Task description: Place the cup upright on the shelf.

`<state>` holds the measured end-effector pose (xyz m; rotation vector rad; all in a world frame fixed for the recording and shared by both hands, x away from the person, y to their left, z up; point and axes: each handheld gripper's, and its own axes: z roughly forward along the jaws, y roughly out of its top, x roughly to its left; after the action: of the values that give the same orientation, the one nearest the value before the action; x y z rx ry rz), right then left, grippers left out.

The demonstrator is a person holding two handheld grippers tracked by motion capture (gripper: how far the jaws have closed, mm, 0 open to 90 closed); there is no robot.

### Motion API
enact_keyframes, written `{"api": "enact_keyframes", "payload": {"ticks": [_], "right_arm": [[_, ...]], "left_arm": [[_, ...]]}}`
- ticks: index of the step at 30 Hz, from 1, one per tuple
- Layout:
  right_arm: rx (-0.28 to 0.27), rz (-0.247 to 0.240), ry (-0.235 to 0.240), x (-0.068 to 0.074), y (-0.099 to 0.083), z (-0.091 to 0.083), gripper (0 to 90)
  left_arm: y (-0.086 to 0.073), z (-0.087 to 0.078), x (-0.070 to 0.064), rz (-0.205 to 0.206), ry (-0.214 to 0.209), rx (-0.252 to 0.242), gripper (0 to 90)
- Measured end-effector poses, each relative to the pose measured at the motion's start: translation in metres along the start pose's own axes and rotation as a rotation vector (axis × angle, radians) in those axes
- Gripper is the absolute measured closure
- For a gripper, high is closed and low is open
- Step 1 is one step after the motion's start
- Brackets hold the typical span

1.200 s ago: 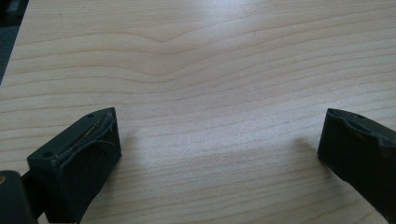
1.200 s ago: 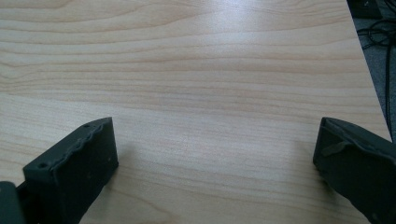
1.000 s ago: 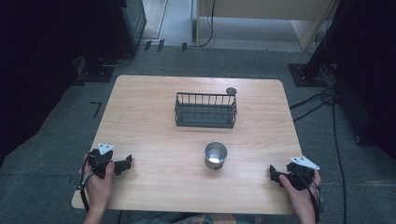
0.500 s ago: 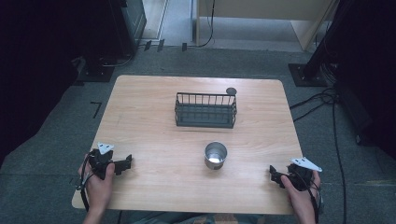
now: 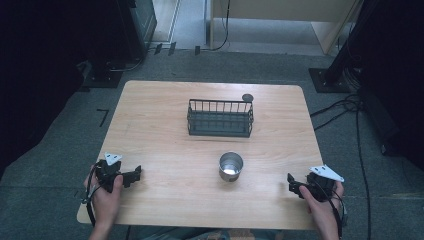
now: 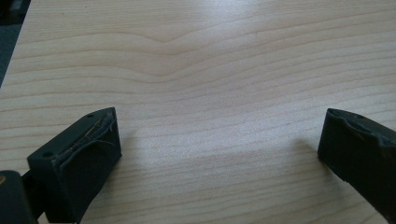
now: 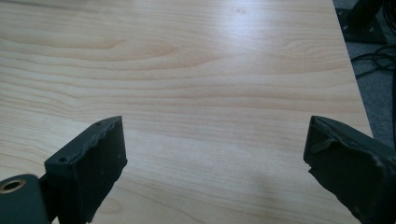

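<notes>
Two hand-held grippers rest at the near edge of the wooden counter (image 5: 165,125), one on either side of a metal cup (image 5: 231,166), which serves as the reference point here. The left hand-held gripper (image 5: 136,174) lies well to the cup's left and slightly nearer the person, gripped by the left hand (image 5: 106,192). Its jaws stand wide apart with bare wood between them, as the left gripper view confirms. The right hand-held gripper (image 5: 291,184) lies well to the cup's right, also slightly nearer the person, held by the right hand (image 5: 320,202). Its jaws are likewise spread wide over bare wood and hold nothing. The cup stands upright, apart from both grippers, its open mouth facing up. Beyond the cup, toward the far side of the counter, sits a dark wire basket (image 5: 220,118), well clear of it. A small dark round object (image 5: 247,97) sits just beyond the basket's far right corner; its identity cannot be determined.
</notes>
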<state>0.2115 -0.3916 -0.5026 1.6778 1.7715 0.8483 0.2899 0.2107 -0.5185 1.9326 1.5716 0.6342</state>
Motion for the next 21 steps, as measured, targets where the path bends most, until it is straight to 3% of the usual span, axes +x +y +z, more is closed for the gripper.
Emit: {"api": "enact_keyframes", "payload": {"ticks": [10,21], "right_arm": [[-0.017,-0.027,0.019,0.009,0.006,-0.001,4.8],[-0.04,-0.073,0.069,0.032,0.021,-0.002,4.7]], "left_arm": [[0.0,0.0,0.0,0.0,0.0,0.0,0.0],[0.0,0.0,0.0,0.0,0.0,0.0,0.0]]}}
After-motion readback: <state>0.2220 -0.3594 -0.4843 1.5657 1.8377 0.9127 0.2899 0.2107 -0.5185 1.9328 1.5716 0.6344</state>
